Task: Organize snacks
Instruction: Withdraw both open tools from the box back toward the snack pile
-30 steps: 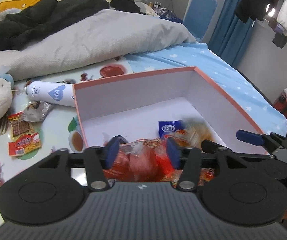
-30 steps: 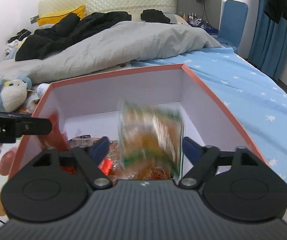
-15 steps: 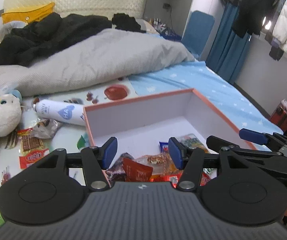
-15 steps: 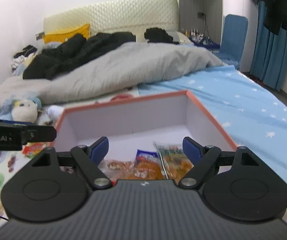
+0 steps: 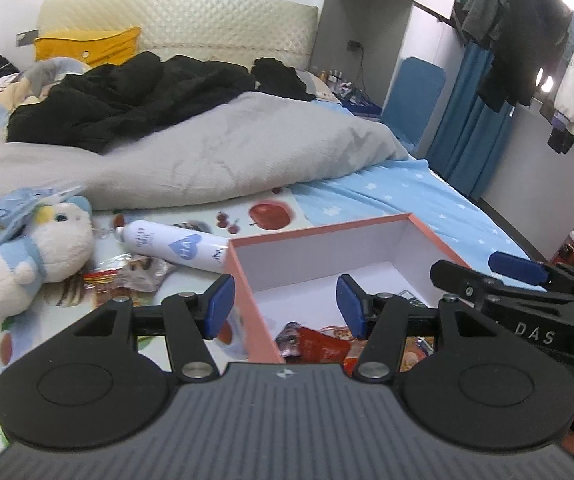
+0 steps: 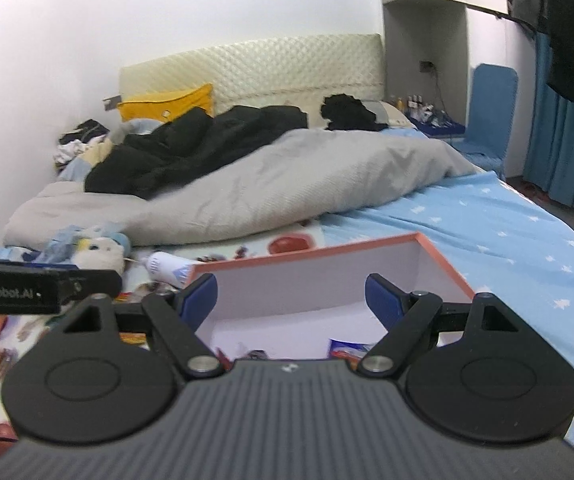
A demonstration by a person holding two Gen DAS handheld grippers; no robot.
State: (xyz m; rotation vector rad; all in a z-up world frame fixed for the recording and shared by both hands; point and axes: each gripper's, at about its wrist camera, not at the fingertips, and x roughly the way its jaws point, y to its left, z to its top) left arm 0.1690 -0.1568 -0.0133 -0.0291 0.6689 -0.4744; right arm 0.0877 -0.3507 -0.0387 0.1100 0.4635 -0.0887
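An orange-rimmed box [image 5: 319,233] with a white inside lies on the bed. Red snack packets [image 5: 319,344] sit at its near end. In the right wrist view a blue packet [image 6: 350,346] shows inside the box [image 6: 327,251]. My left gripper [image 5: 285,306] hangs open above the box's near left corner, with nothing between its blue pads. My right gripper [image 6: 291,300] is open and empty above the near side; it shows at the right of the left wrist view [image 5: 491,276]. More snack packets [image 5: 127,280] lie outside on the printed mat, left of the box.
A white spray bottle [image 5: 175,246] lies against the box's far left corner. A plush toy [image 5: 35,252] sits to the left. A grey duvet [image 5: 207,160] and black clothes [image 5: 127,96] fill the far bed. A blue sheet [image 6: 507,232] runs along the right.
Both grippers have risen and drawn back from the box. The green and orange packet seen between the right jaws has dropped into the box. The red packets lie below the left gripper.
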